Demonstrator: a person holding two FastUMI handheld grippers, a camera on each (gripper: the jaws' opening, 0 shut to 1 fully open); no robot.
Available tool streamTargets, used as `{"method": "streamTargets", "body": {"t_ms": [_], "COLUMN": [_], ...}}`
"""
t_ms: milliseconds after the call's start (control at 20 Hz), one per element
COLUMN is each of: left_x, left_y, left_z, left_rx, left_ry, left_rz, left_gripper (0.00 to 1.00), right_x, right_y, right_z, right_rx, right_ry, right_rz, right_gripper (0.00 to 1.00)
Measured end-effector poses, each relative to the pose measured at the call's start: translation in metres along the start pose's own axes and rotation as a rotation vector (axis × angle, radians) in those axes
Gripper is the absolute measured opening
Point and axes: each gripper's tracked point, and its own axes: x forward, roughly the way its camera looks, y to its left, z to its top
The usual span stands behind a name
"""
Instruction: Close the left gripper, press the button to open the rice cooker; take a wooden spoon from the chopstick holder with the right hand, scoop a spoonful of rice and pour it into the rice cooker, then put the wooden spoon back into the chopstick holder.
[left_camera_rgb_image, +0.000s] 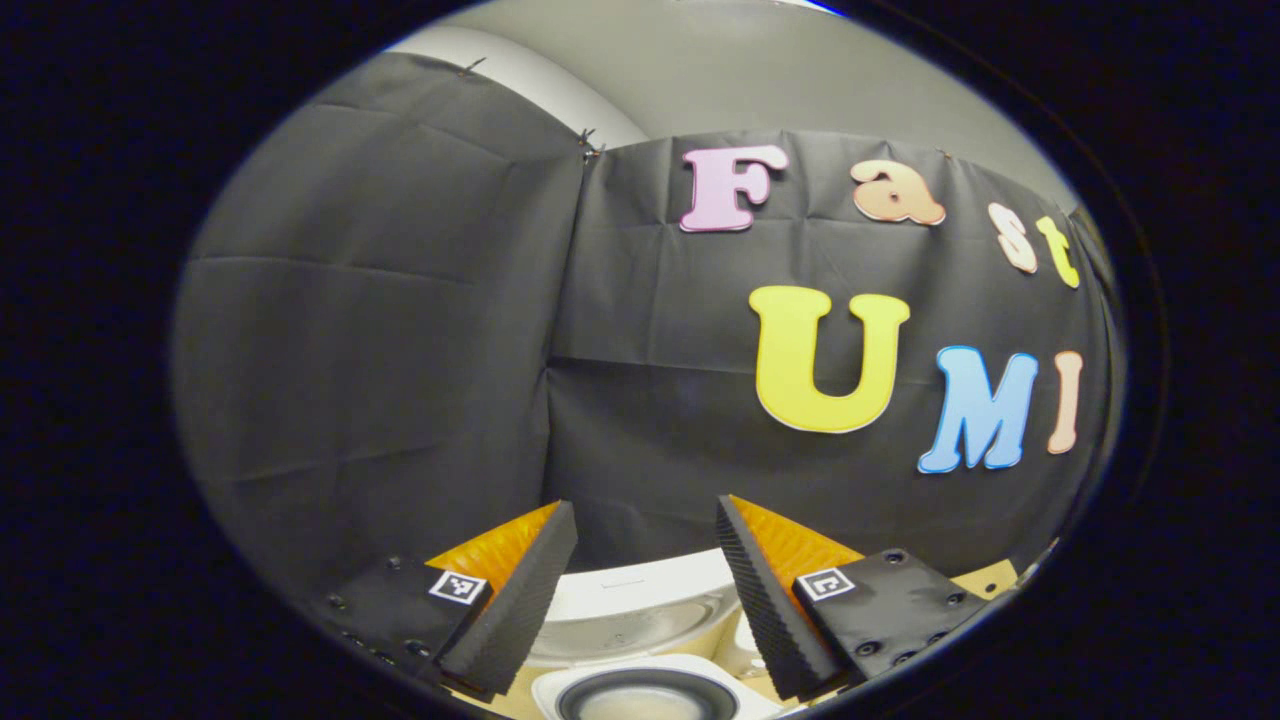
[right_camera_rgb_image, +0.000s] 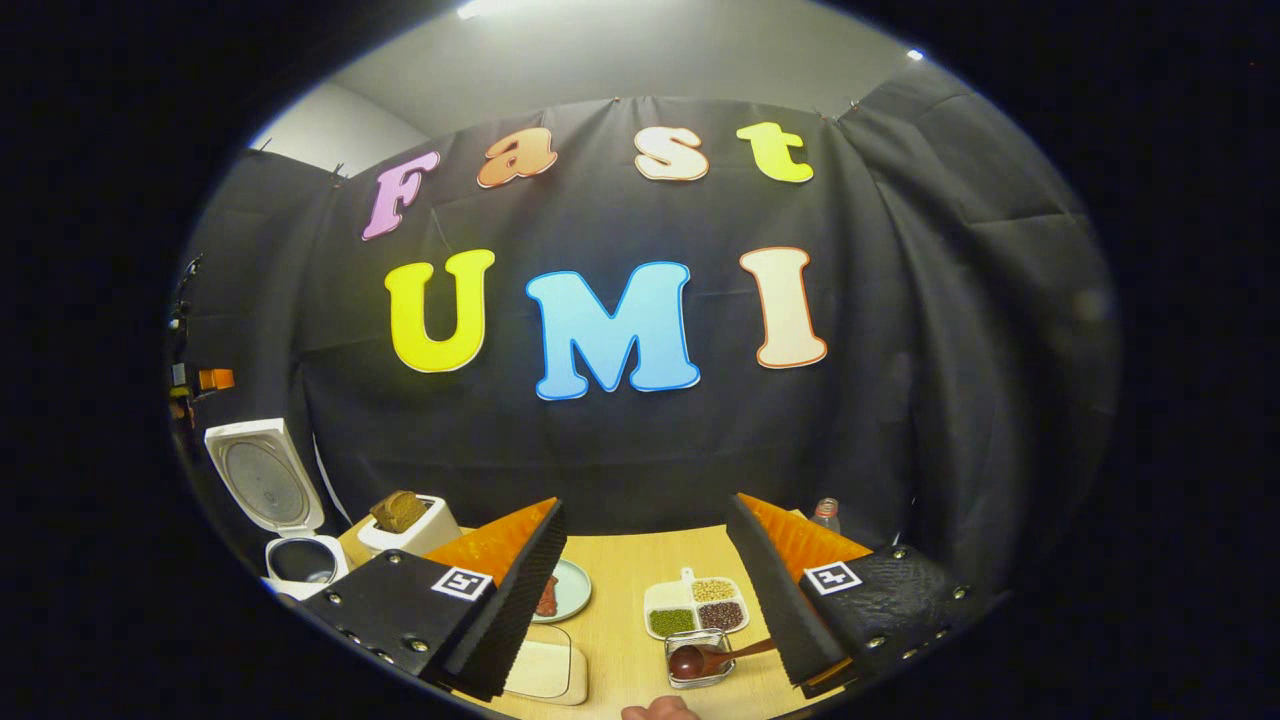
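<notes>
Wooden spoon (right_camera_rgb_image: 722, 655) lies across a small clear container (right_camera_rgb_image: 698, 658) on our pale surface (right_camera_rgb_image: 625, 570); white rice cooker (right_camera_rgb_image: 285, 510) stands open, far left. Both tools (left_camera_rgb_image: 645, 590) (right_camera_rgb_image: 645, 590) gape empty.

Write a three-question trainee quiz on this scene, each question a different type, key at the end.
1. True or false: the rice cooker has its lid raised.
2. The wooden spoon lies with its bowl in: A) a small clear container B) the divided dish C) the toaster
3. Fill in: the right tool is ____, holding nothing.

Key: 1 true; 2 A; 3 open
</notes>
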Motion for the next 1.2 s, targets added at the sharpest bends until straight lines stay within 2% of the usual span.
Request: {"method": "streamTargets", "body": {"t_ms": [200, 250, 500, 600, 850, 900, 1000, 1150, 1200], "left_x": [0.041, 0.05, 0.067, 0.061, 0.03, 0.021, 0.003, -0.02, -0.026], "left_y": [0.018, 0.02, 0.014, 0.013, -0.001, -0.005, -0.013, -0.022, -0.024], "left_z": [-0.027, -0.035, -0.069, -0.073, -0.076, -0.077, -0.084, -0.095, -0.1], "left_rx": [-0.067, -0.056, 0.012, 0.008, 0.019, 0.016, 0.021, 0.025, 0.022], "left_ry": [0.078, 0.095, 0.173, 0.181, 0.156, 0.151, 0.139, 0.131, 0.134], "left_rz": [0.019, 0.027, 0.055, 0.065, 0.061, 0.057, 0.052, 0.052, 0.052], "left_gripper": [0.99, 0.96, 0.98, 0.99, 0.92, 0.99, 0.92, 0.99, 0.92], "right_x": [0.007, 0.009, 0.015, 0.014, 0.009, 0.007, 0.002, -0.006, -0.009], "right_y": [0.027, 0.033, 0.038, 0.034, 0.029, 0.026, 0.021, 0.007, 0.005], "right_z": [0.003, 0.003, 0.005, 0.009, 0.013, 0.015, 0.018, 0.022, 0.024], "right_rx": [0.002, 0.007, 0.011, 0.019, 0.037, 0.038, 0.036, 0.027, 0.028], "right_ry": [0.012, 0.013, 0.013, 0.005, -0.003, -0.008, -0.013, -0.026, -0.029], "right_rz": [0.035, 0.047, 0.059, 0.053, 0.069, 0.071, 0.071, 0.062, 0.064], "right_gripper": [0.98, 0.98, 0.98, 0.98, 0.98, 0.98, 0.98, 0.98, 0.98]}}
